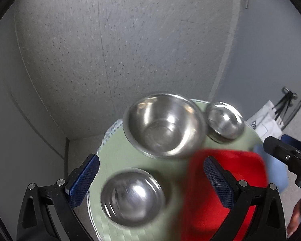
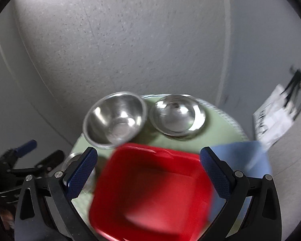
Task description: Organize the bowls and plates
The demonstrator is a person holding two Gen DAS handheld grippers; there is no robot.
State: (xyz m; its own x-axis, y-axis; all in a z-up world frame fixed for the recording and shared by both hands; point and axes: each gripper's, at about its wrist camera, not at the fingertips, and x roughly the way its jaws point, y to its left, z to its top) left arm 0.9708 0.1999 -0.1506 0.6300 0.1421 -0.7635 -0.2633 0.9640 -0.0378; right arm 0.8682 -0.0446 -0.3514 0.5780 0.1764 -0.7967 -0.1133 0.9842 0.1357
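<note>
Round green table by a grey wall

A speckled wall (image 1: 114, 46) rises behind the table (image 1: 118, 156); a white bag (image 2: 275, 118) lies on the floor, well off the table's right edge.

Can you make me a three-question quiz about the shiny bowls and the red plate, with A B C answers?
1. Where is the red plate? A beside the big bowl on the green table; B on the floor; C inside a bowl.
2. How many steel bowls? A one; B three; C five.
3. How are both grippers? A shut on a bowl; B shut on the plate; C open.

A: it lies on the tabletop. B: big bowl, a second bowl, a third bowl. C: left gripper and right gripper hold nothing.
</note>
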